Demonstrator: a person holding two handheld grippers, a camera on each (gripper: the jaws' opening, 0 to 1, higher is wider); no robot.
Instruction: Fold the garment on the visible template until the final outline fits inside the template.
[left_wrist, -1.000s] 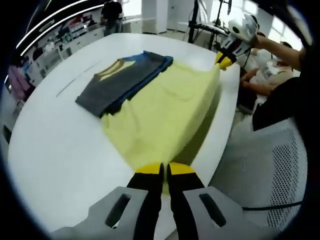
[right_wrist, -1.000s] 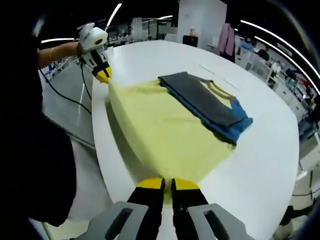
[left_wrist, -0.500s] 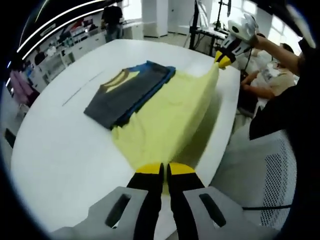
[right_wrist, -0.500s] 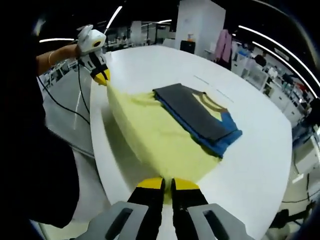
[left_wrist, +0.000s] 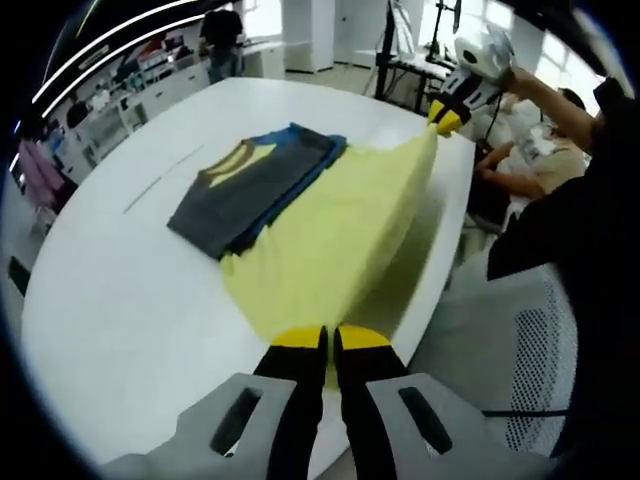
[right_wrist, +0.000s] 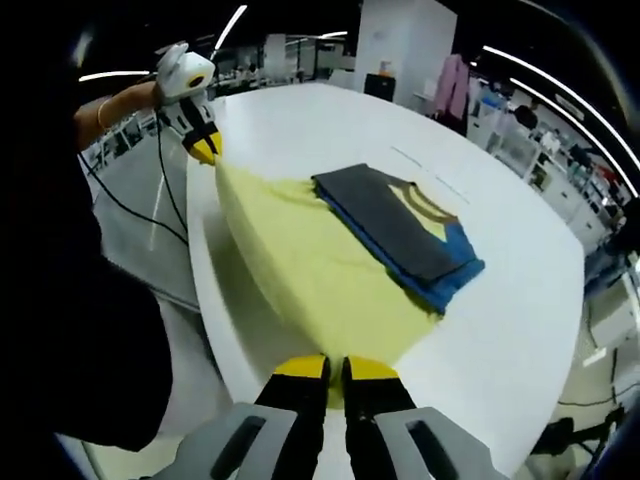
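A pale yellow garment (left_wrist: 340, 230) is stretched above the white round table (left_wrist: 110, 300) by its near edge. My left gripper (left_wrist: 330, 345) is shut on one corner. My right gripper (left_wrist: 447, 120), held by a hand at the upper right, is shut on the other corner. In the right gripper view the same yellow garment (right_wrist: 310, 270) runs from my right gripper (right_wrist: 335, 370) up to my left gripper (right_wrist: 205, 150). The cloth's far hem lies against a folded stack (left_wrist: 250, 185), grey over blue with a yellow collar. That folded stack (right_wrist: 400, 230) lies mid-table.
The table edge (right_wrist: 215, 330) runs just under the held edge, with floor and a black cable (right_wrist: 150, 210) beyond. A white mesh chair (left_wrist: 530, 420) and a seated person (left_wrist: 525, 150) are beside the table. Thin line marks (left_wrist: 160, 180) cross the tabletop beyond the stack.
Both grippers have raised the yellow garment's near edge, so the cloth hangs tauter and narrower than a second ago. The folded stack has not moved.
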